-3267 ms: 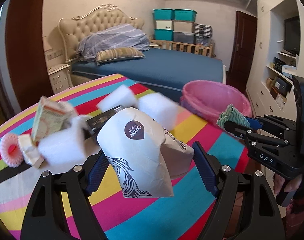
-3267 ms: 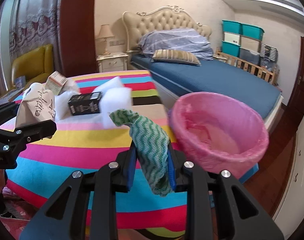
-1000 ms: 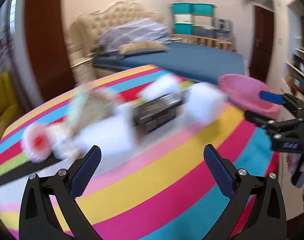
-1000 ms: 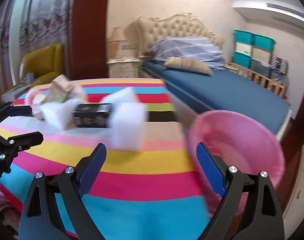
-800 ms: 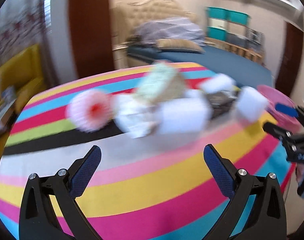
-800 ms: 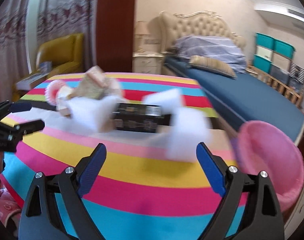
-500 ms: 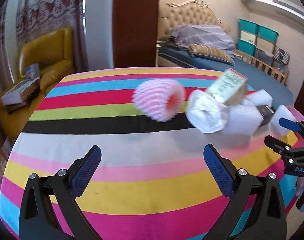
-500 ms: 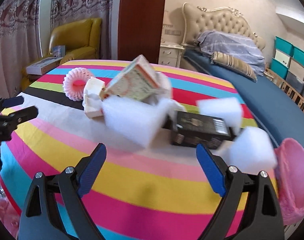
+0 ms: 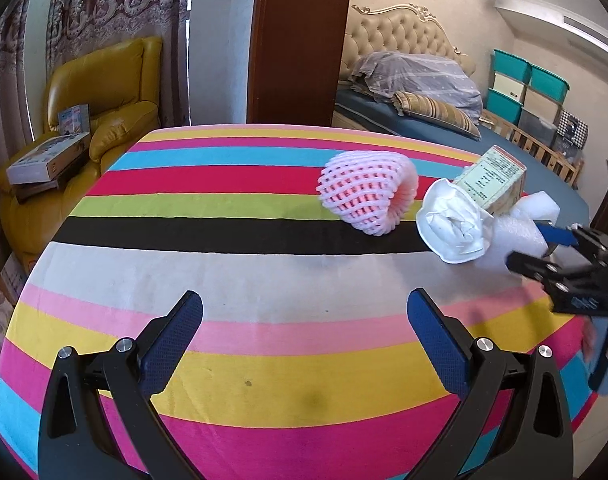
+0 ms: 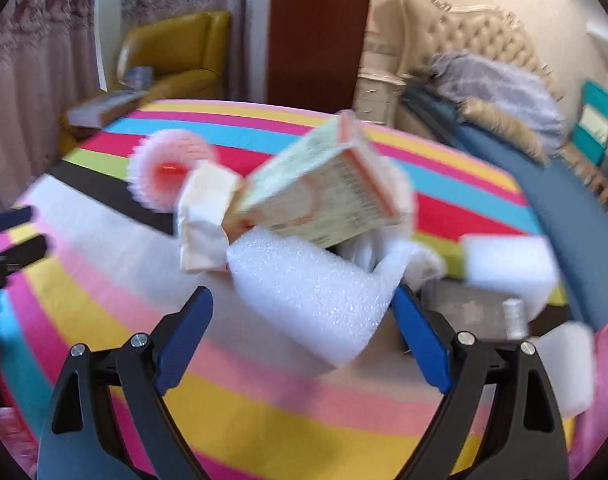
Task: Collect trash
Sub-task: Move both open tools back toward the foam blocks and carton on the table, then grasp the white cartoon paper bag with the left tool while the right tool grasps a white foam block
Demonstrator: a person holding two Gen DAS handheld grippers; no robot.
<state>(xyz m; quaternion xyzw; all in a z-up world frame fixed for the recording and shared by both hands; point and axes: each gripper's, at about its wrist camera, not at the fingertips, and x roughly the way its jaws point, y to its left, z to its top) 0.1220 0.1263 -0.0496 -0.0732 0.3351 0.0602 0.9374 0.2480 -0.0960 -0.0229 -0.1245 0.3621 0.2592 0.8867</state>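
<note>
Now that both tools have swung away from the pink bin, each emptied of its earlier load, the left gripper hangs wide open over bare striped cloth, holding nothing. The right gripper, equally wide and unloaded, straddles the white foam block without evident pressure. The pink fruit net and carton remain uncollected; another pickup appears imminent.

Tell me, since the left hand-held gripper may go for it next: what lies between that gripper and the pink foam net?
Nothing: in the left wrist view only bare striped tablecloth lies between the left hand-held gripper and the foam net.
</note>
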